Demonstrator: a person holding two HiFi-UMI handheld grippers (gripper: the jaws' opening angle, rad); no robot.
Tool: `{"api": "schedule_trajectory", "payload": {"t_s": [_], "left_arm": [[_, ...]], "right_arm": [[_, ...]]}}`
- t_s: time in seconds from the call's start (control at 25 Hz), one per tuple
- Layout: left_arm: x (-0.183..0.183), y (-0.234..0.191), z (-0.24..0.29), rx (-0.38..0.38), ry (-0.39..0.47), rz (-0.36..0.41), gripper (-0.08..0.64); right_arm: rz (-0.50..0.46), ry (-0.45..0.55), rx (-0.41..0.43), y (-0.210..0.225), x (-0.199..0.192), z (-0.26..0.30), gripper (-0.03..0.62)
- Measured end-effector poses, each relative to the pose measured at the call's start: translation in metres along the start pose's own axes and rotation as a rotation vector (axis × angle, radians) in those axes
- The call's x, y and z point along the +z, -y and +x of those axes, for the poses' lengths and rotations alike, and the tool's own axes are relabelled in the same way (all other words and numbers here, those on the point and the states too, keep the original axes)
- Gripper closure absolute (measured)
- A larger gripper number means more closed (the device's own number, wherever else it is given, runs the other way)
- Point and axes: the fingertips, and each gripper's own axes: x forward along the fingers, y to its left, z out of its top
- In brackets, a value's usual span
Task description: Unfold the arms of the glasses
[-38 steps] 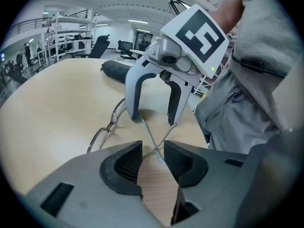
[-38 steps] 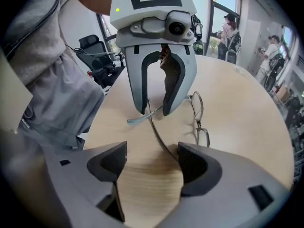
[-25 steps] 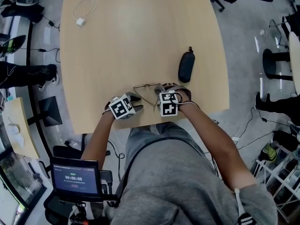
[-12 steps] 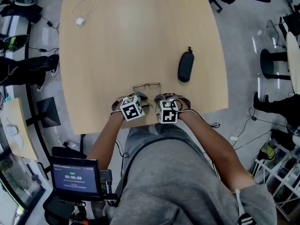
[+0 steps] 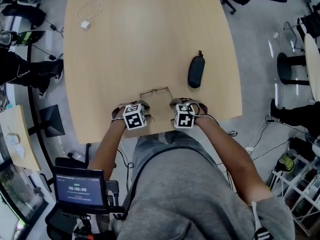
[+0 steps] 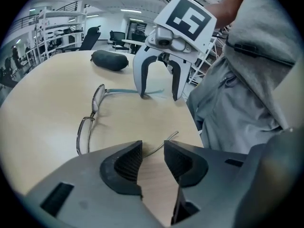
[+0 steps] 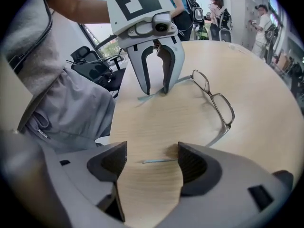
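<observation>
glasses [image 5: 156,90]: laid on the table [image 5: 150,34] near its lower edge in the head view, just above and between the two grippers; lenses are turned toward the top of the frame, and both arms are swung out toward the lower edge, one to each gripper.
left gripper [image 5: 143,105]: jaws are seen a little apart in the left gripper view [image 6: 152,163]; the thin metal end of one arm is seen lying in the narrow gap, and neither pad is seen pressing on it. the gripper is held low over the table, at the lower centre of the head view.
right gripper [image 5: 175,103]: jaws are held wide apart in the right gripper view [image 7: 149,167]; the pale blue tip of the other arm is seen lying on the wood between them, close to the right-hand pad. nothing is clamped.
facing views: the right gripper is seen at the upper centre of the left gripper view [image 6: 159,96], its fingertips down at the blue arm tip; the left gripper is seen at the upper centre of the right gripper view [image 7: 156,91].
frame in gripper views: at centre left in the left one [image 6: 85,133], at centre right in the right one [image 7: 216,101].
glasses case [image 5: 195,70]: dark, closed, laid on the table to the upper right of the glasses, apart from them.
white cable [image 5: 89,10]: coiled at the upper left of the table.
</observation>
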Motion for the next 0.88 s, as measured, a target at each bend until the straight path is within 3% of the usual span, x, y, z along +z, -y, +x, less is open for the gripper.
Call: {"api": "schedule_trajectory", "payload": {"t_s": [0.2, 0.32, 0.48, 0.6, 0.64, 0.68, 0.72, 0.88], "left_arm": [[-0.025, -0.004, -0.006, 0.032, -0.049, 0.043, 0.44], [0.0, 0.003, -0.03, 0.109, 0.047, 0.051, 0.44], [0.041, 0.016, -0.09, 0.272, 0.277, -0.053, 0.44], [0.076, 0.01, -0.165, 0.48, 0.528, -0.154, 0.442], [0.087, 0.011, -0.194, 0.559, 0.619, -0.182, 0.445], [0.098, 0.015, -0.223, 0.641, 0.709, -0.204, 0.454], [0.107, 0.022, -0.253, 0.725, 0.794, -0.219, 0.48], [0.132, 0.084, -0.353, 1.018, 1.057, -0.228, 0.542]], "right_arm": [[-0.009, 0.025, -0.035, 0.014, 0.005, 0.009, 0.272], [0.038, 0.126, -0.043, 0.008, 0.011, -0.014, 0.272], [0.25, 0.464, -0.089, 0.007, 0.039, -0.095, 0.272], [0.295, 0.713, -0.22, 0.024, 0.055, -0.175, 0.276], [0.307, 0.796, -0.28, 0.028, 0.058, -0.207, 0.337], [0.325, 0.883, -0.339, 0.029, 0.059, -0.24, 0.513], [0.343, 0.968, -0.389, 0.028, 0.06, -0.272, 0.558], [0.268, 1.156, -0.566, -0.019, 0.062, -0.378, 0.584]]}}
